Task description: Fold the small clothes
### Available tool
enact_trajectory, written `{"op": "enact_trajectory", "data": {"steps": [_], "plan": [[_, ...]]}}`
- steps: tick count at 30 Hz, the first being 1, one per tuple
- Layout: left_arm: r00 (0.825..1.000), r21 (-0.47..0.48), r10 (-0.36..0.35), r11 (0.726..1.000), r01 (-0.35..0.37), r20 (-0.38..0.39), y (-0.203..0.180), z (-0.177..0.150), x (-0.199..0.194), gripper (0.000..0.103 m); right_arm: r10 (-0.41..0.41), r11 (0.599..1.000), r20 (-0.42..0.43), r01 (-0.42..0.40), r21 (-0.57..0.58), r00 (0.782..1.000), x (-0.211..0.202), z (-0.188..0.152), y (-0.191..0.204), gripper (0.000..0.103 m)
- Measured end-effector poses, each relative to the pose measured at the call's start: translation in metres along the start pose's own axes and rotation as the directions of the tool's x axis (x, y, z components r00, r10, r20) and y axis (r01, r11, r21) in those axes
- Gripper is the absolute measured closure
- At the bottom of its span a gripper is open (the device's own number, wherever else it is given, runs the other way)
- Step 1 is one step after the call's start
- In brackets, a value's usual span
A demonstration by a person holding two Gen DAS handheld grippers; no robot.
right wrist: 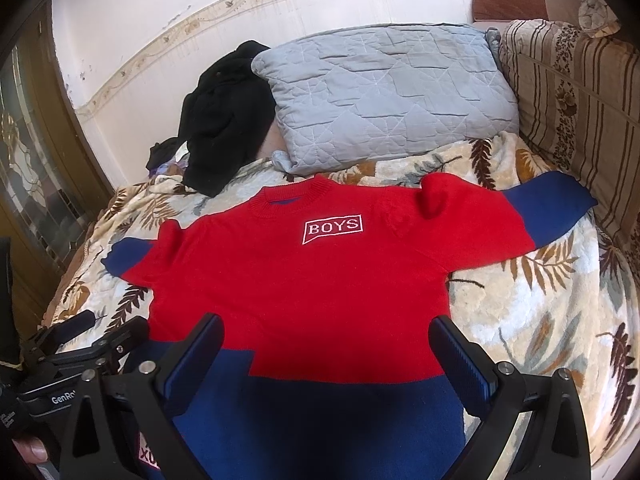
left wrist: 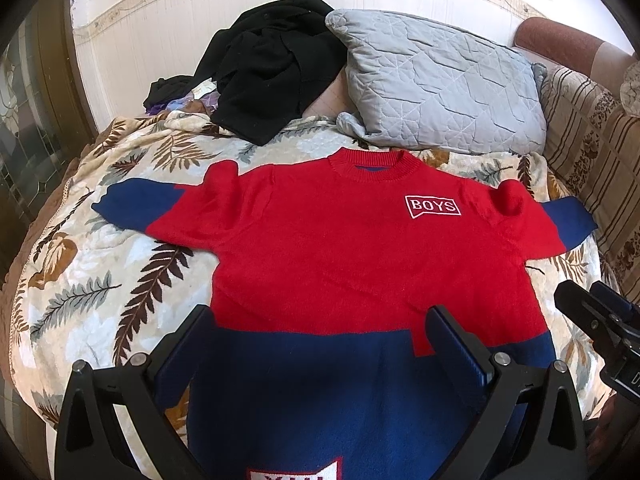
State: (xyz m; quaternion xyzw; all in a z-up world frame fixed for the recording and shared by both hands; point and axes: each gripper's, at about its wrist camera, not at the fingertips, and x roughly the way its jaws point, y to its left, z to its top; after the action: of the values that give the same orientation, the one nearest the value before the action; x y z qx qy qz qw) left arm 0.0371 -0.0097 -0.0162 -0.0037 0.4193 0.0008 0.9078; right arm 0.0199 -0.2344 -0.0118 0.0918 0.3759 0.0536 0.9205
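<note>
Left gripper (left wrist: 318, 344): jaws spread, nothing between them, over the hem end of the sweater (left wrist: 340, 248). Right gripper (right wrist: 326, 354): same, spread and empty, also over the hem, just beside the left one.

Sweater lies front-up, flat on the blanket (left wrist: 100, 272); neck points away from both grippers, toward the pillow (left wrist: 436, 84). Long axis runs straight ahead from the fingers, sleeves out to either side. Left sleeve (left wrist: 132, 204) is on the left gripper's side, right sleeve (right wrist: 548, 204) on the right gripper's.

Judgement: no fold made yet. Each gripper is nearest its own hem corner and sleeve.

Black clothes (left wrist: 268, 64) are heaped beyond, clear of the sweater.
</note>
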Motion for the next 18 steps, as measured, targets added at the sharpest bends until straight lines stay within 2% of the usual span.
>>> {"op": "enact_trajectory", "data": {"steps": [13, 16, 18], "plan": [[1.0, 0.001, -0.007, 1.0, 0.007, -0.009, 0.002, 0.001, 0.007, 0.0, 0.011, 1.0, -0.009, -0.011, 0.007, 1.0, 0.01, 0.0, -0.006, 0.0], [1.0, -0.012, 0.012, 1.0, -0.012, -0.004, 0.013, 0.002, 0.011, 0.0, 0.046, 0.998, -0.02, -0.045, 0.051, 0.999, 0.015, 0.002, -0.021, 0.0], [0.999, -0.038, 0.043, 0.998, -0.043, 0.005, 0.03, 0.002, 0.016, 0.0, 0.069, 0.991, -0.016, -0.067, 0.12, 0.997, 0.021, 0.007, -0.046, 0.0]]}}
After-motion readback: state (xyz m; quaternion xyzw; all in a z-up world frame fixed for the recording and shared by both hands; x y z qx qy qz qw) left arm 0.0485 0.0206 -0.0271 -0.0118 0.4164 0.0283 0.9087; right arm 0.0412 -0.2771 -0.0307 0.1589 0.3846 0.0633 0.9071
